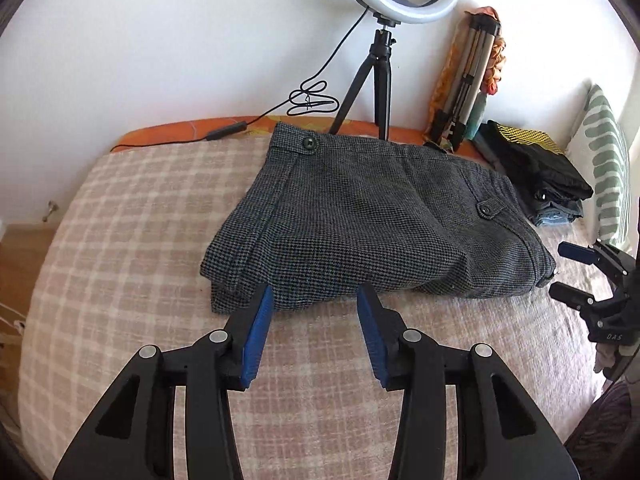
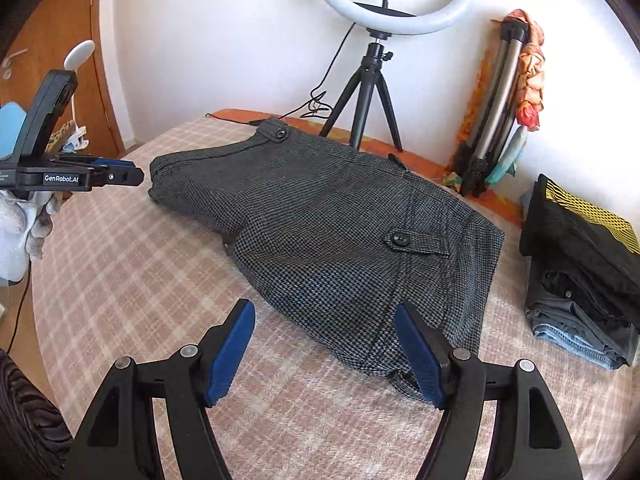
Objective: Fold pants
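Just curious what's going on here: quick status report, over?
Left gripper open, empty. Right gripper open, empty. Grey houndstooth wool pants lie folded on checked pink blanket. Nothing in the way.

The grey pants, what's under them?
The grey pants lie folded on a pink checked blanket. Whatever sits directly beneath them is covered; an orange sheet peeks out behind.

Ring light (image 1: 420, 8) top cut off
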### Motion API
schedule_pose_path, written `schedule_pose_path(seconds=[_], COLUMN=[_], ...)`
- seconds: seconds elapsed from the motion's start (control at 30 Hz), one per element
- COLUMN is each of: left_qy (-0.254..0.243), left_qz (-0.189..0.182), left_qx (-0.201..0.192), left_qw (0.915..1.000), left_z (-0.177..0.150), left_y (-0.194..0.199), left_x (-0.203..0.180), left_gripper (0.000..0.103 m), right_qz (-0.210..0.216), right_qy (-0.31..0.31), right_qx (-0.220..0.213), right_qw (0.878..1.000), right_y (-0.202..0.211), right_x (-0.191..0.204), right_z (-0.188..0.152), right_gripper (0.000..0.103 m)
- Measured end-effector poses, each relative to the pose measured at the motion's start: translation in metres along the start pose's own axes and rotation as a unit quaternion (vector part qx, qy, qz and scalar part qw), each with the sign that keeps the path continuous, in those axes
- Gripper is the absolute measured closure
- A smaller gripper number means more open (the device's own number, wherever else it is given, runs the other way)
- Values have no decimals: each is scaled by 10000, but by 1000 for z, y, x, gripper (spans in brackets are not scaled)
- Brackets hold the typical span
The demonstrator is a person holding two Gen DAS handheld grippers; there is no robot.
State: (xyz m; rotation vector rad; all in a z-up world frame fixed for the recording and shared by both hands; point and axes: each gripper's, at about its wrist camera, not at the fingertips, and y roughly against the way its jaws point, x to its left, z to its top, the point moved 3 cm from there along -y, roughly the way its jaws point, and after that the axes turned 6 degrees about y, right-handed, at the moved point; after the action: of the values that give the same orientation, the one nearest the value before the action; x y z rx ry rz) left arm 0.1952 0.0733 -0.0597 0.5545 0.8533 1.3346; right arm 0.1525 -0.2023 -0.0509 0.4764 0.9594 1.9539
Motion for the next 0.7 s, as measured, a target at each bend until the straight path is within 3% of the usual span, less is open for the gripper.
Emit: schedule_pose_path(seconds=[0.1,0.23,0.37,0.47,0.63,0.7], left_qy=[19,544,391,798,797,746], left_qz=[288,126,577,369,376,402], left_qx=[81,154,157,208,175,132], left_qw=[9996,9983,9974,9959,9960,9963], left_z=[-11,-23,-21,-23,-22,-18], left_y=[-16,-30,-35,-43,-50,-55], left_x=[-5,1,10,25,32,30], left_gripper=[61,61,61,61,61,61], right_qz=[-91,125,-166,-291,-673,-727], right_qy=[442,614,1024,1111,1859,1969], right_qx=[-15,218,344,377,370,336], right_qw=[9990,9978,9940,9927,9796,9771], right_y=[-11,-35,-58,-76,-92,-94], right_x=[21,40,58,64,78,77], right_z=[6,9,12,15,12,15], right_gripper=[29,32,33,33,34,51])
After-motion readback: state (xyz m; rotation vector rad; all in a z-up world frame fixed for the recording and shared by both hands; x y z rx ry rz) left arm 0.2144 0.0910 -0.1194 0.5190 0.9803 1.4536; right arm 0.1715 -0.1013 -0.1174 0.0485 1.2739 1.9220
